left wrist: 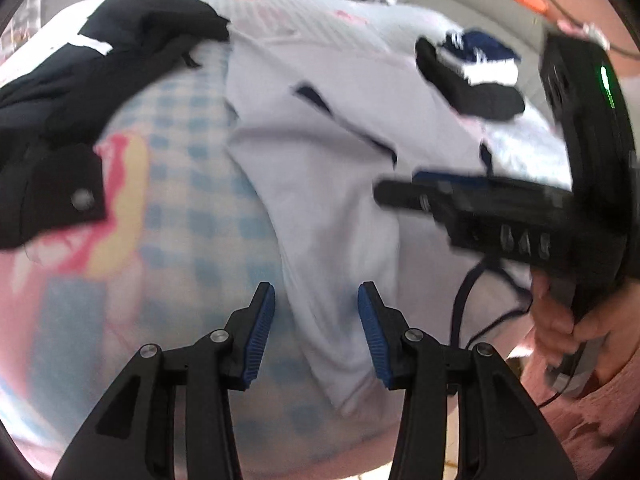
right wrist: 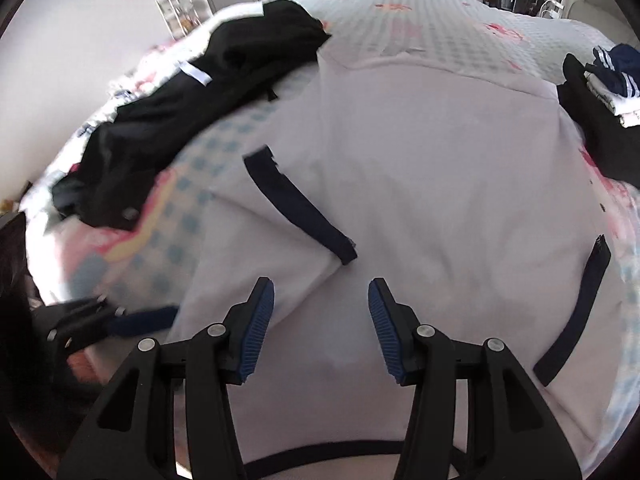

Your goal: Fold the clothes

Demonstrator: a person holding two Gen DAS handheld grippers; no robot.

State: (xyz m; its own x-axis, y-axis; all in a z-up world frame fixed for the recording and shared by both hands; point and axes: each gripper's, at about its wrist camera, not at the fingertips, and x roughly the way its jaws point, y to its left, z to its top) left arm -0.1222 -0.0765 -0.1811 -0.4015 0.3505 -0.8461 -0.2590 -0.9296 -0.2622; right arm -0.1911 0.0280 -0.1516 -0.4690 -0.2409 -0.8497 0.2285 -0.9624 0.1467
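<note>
Both grippers are pointing steeply down at the bed (right wrist: 440, 12). The left gripper (left wrist: 316, 308) is hovering with its jaws standing apart and nothing between the blue pads; under it the side edge of the white shirt (right wrist: 400, 168) is lying across the blue-checked bedspread (left wrist: 192, 216). The right gripper (right wrist: 321, 304) is likewise hanging with its jaws apart and gripping nothing, over the near part of the shirt, where a dark-trimmed edge is curving just below the fingers.

In the left wrist view the right gripper is reaching in from 3 o'clock, level across the shirt, with a hand (left wrist: 560, 320) wrapped around its handle at 4 o'clock and a cable trailing beneath. In the right wrist view the left gripper is showing at 8 o'clock, at the shirt's edge.

The shirt is lying spread over the middle of the bed, roughly flat with soft wrinkles. One sleeve with a navy cuff (right wrist: 296, 204) is lying folded inward at 11 o'clock from the right gripper; another navy cuff is lying at 3 o'clock near the bed's edge.

A crumpled black garment (right wrist: 208, 100) is sprawling at 10 o'clock, its near corner close to the shirt. A small stack of folded clothes (right wrist: 604, 92), navy with white stripes on top of black, is sitting at 2 o'clock, just beside the shirt's far corner. Nothing is lying between either gripper and the shirt.
</note>
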